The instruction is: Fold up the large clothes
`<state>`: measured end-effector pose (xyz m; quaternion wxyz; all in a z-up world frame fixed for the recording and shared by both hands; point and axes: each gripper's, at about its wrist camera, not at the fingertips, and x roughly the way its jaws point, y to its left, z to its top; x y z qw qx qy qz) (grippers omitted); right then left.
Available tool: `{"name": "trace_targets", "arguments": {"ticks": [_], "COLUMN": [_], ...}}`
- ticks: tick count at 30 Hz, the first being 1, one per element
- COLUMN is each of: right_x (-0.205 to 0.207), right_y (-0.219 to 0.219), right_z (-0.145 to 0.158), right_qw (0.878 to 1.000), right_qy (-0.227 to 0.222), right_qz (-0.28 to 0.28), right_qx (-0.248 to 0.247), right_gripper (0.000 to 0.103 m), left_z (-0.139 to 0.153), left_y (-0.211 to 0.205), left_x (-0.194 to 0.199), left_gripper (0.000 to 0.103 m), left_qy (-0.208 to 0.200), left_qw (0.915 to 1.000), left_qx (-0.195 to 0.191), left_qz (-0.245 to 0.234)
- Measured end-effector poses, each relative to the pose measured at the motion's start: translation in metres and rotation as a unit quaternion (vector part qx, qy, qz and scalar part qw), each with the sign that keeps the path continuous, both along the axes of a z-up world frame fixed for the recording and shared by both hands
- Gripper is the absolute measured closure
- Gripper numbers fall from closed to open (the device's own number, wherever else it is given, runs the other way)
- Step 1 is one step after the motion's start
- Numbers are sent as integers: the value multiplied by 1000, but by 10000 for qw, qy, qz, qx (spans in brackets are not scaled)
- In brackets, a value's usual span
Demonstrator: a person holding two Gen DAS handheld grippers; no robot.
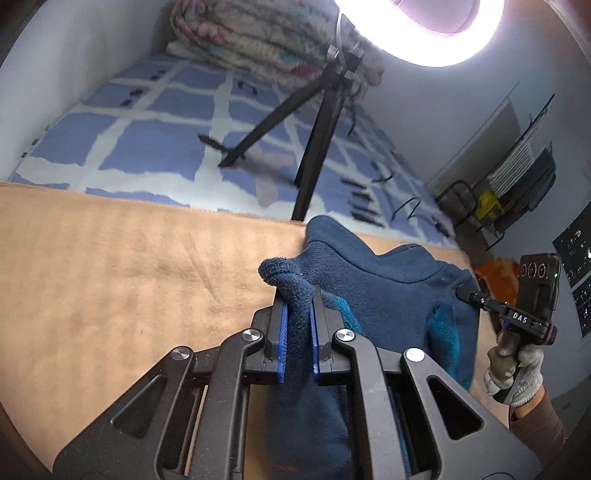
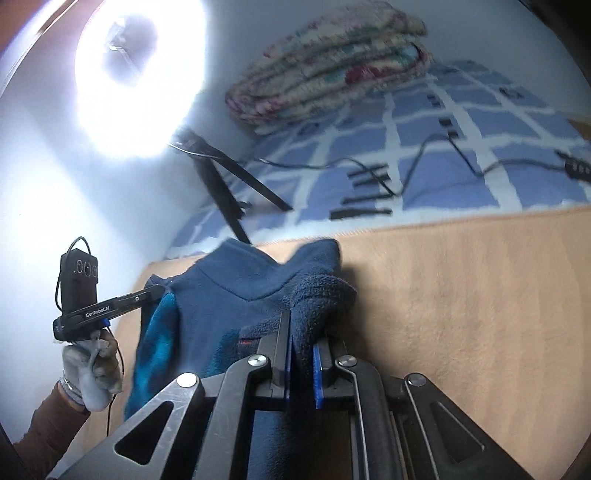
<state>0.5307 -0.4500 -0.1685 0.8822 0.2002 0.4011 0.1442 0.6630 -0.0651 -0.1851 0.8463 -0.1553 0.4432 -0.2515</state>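
The left gripper (image 1: 298, 306) is seen pinching a bunched corner of the navy fleece garment (image 1: 388, 291); the right gripper (image 2: 301, 332) is clamped on another corner. The garment is stretched between the 2 over the tan blanket (image 1: 129, 280).

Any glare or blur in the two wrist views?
Left wrist: ring light blown out at top, bed cover slightly soft, left gripper and blue fleece sharp. Right wrist: ring light flares wider, washing out the wall; folded quilt and cables motion-smeared. Both show fisheye bending.
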Motion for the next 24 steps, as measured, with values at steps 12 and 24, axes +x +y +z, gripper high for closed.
{"name": "trace_targets", "arguments": {"ticks": [12,24], "right_x": [-78,-198], "right_y": [39,74], "right_z": [75,107], "right_qw": [9980,9977], "right_qy": [-462,-538], "right_qz": [120,57], "right_qx": [-425,-399], "right_gripper": [97,97], "left_z": [70,101], "left_y": [18,30], "left_x": [-98,-225], "left_gripper": [96,97], "left_qy": [-505,-508], "left_qw": [9986,9986], "left_qx": [-95,-42], "left_qz": [-85,-159]}}
